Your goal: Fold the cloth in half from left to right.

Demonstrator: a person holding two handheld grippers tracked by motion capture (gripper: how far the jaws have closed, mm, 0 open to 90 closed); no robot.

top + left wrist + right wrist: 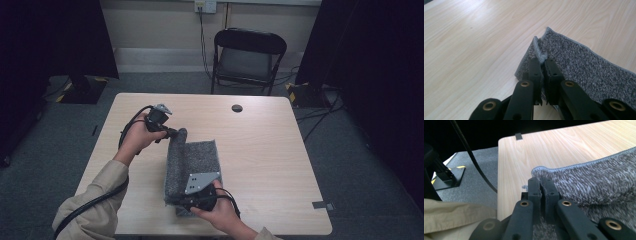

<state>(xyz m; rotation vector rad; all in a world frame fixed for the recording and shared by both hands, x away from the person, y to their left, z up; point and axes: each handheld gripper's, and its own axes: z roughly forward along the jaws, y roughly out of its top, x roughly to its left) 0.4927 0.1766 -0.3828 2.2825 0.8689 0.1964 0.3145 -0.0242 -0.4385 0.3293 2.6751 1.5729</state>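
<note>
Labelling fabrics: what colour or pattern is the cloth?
Heathered grey, dark and light flecks, with a paler stitched edge. The cloth shows best in the left gripper view.

Recording lab: black curtains point(55, 35), lone folding chair point(248, 55).

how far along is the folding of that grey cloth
About midway, it seems. Done: both grippers have a corner of the grey cloth pinched, the left gripper on the far one, the right gripper on the near one. In hand: the left edge is lifted and curled over toward the right, while the rest lies flat on the table. Left: carry that edge across, lay it down and let go.
</note>
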